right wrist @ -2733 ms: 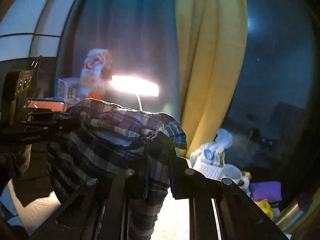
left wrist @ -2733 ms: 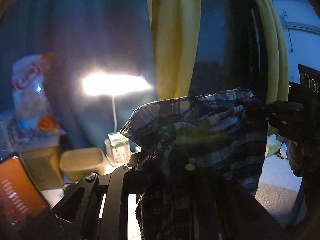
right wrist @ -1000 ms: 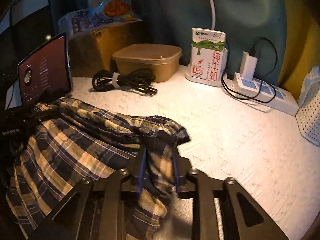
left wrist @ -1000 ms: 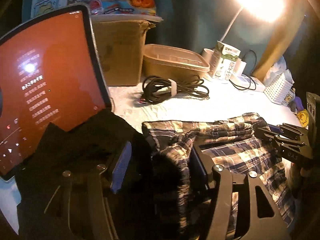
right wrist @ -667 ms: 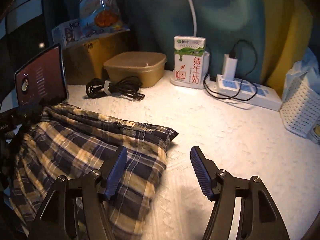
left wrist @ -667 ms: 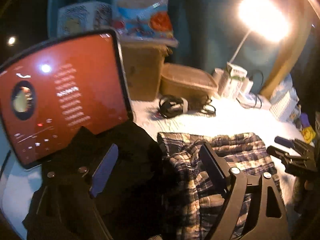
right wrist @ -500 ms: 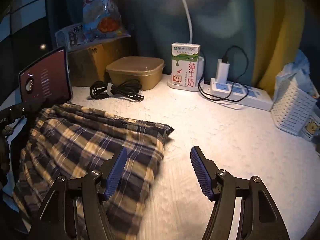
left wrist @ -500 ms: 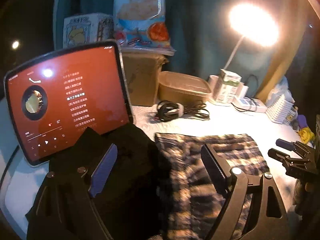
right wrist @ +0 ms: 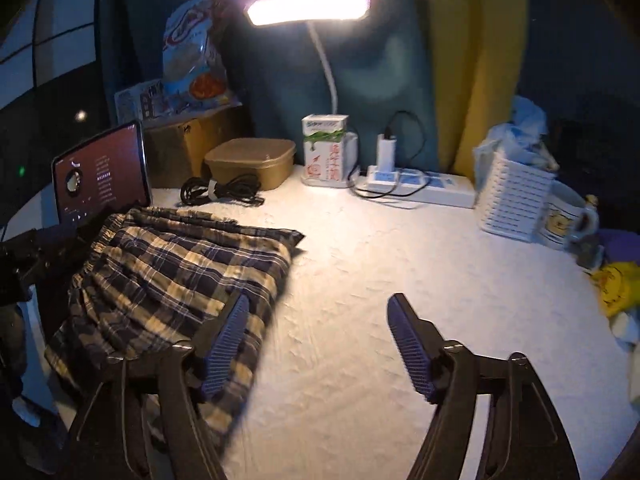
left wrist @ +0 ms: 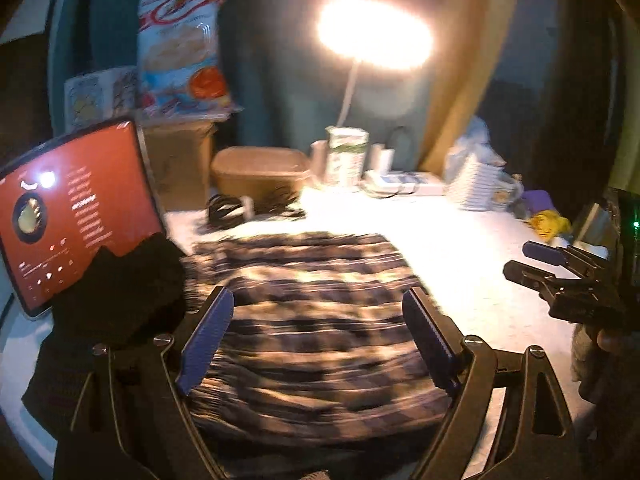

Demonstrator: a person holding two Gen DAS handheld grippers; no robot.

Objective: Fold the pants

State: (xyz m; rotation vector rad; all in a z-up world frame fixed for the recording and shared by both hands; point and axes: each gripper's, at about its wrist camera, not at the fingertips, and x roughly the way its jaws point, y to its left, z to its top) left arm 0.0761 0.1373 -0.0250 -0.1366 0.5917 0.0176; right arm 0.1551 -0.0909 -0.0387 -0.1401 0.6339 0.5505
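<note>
The plaid pants (right wrist: 176,276) lie folded in a flat bundle on the white tabletop (right wrist: 400,280), at its left side. In the left wrist view the pants (left wrist: 312,320) are blurred and lie just beyond and below the open fingers. My left gripper (left wrist: 318,340) is open and empty above the pants. My right gripper (right wrist: 318,344) is open and empty, its left finger (right wrist: 224,344) over the pants' right edge. The right gripper also shows at the right of the left wrist view (left wrist: 560,276).
A lit tablet (right wrist: 102,172) stands at the left behind the pants, with black cloth (left wrist: 120,280) in front of it. At the back are a coiled cable (right wrist: 220,192), a brown box (right wrist: 252,162), a milk carton (right wrist: 324,152), a power strip (right wrist: 420,188), a white basket (right wrist: 512,196) and a mug (right wrist: 568,216).
Both grippers lowered the pants from mid-air onto the table, let go and opened. They have since pulled back and up, and the pants lie flat.
</note>
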